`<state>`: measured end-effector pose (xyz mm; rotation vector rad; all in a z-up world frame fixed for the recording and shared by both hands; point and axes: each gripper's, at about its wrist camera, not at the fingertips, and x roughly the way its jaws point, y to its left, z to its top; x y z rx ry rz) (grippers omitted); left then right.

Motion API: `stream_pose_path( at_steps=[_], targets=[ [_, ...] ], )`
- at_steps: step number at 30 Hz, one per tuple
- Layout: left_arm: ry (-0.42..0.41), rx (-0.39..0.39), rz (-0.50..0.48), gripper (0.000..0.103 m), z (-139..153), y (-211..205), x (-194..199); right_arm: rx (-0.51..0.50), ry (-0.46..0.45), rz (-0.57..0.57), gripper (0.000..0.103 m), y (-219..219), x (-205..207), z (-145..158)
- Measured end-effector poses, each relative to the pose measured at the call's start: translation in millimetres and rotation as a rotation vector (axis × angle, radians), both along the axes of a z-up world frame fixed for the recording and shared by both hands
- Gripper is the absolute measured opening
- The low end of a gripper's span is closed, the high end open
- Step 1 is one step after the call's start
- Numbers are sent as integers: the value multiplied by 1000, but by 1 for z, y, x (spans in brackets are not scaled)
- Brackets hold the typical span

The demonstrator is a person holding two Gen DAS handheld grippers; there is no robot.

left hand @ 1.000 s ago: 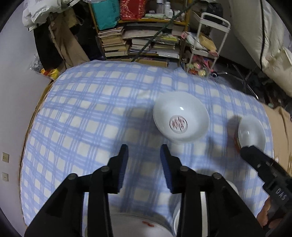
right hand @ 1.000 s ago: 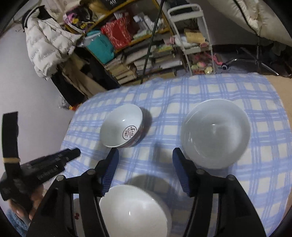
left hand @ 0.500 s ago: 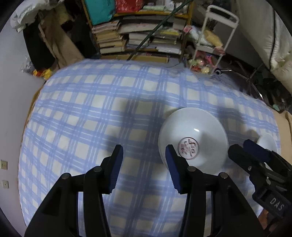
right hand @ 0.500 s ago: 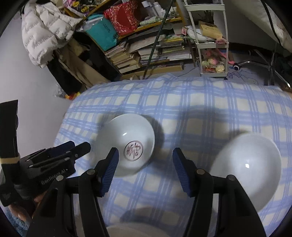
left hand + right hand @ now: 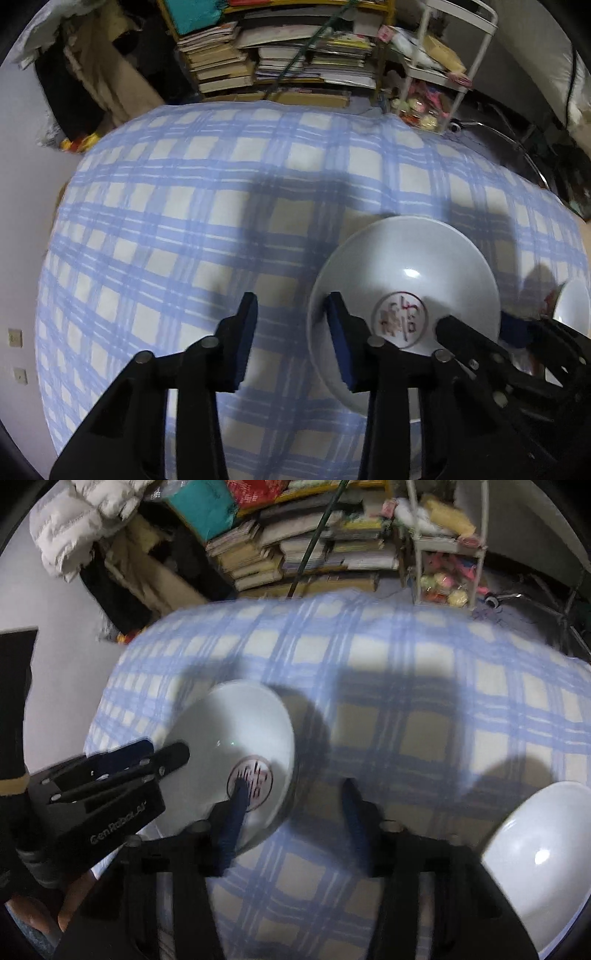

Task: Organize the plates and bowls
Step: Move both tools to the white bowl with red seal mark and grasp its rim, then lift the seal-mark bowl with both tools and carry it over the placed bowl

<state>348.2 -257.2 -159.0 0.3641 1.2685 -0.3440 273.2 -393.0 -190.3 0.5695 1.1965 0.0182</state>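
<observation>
While its two blue-padded fingers stand apart with nothing between them, the left gripper (image 5: 291, 314) hangs over the blue-checked tablecloth (image 5: 192, 229), its right pad (image 5: 338, 332) overlapping the near-left rim of a white bowl with a red emblem (image 5: 404, 295) in its centre. Whether that pad touches the rim cannot be told. From the right wrist view, the right gripper (image 5: 295, 794) is likewise spread wide and holds nothing; its left finger (image 5: 236, 812) reaches over the same bowl's (image 5: 236, 731) emblem while the right finger sits outside the rim, over the cloth (image 5: 406, 686). Both grippers thus meet at this bowl from opposite sides. A second plain white bowl (image 5: 539, 853) sits well apart at the lower right. Beyond the table stand stacked books (image 5: 295, 55) and a white wire rack (image 5: 443, 66).
</observation>
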Motion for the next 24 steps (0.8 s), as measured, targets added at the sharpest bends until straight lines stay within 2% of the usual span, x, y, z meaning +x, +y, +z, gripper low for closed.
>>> stream_pose_path(
  at_steps=[2, 4, 7, 9, 11, 12, 17, 24],
  targets=[
    [24, -21, -16, 23, -3, 0, -3, 13, 12, -1, 23, 2, -1, -2],
    [46, -50, -23, 12, -3, 2, -5, 29, 22, -20, 19, 1, -2, -3],
    [71, -49, 9, 13, -1, 4, -8, 59, 22, -53, 15, -2, -7, -2],
    [86, -74, 26, 13, 6, 6, -8, 34, 0, -70, 15, 2, -13, 5],
    [82, -75, 22, 13, 12, 6, -11, -57, -17, -59, 15, 14, -17, 15],
    [77, -66, 22, 13, 16, 6, -14, -69, -21, -60, 15, 16, -18, 18],
    [53, -80, 3, 13, 40, 10, -28, -17, -46, -85, 15, 14, -31, 37],
    [17, -138, -49, 13, 82, 14, -64, -75, -70, -63, 14, 17, -59, 73]
  ],
)
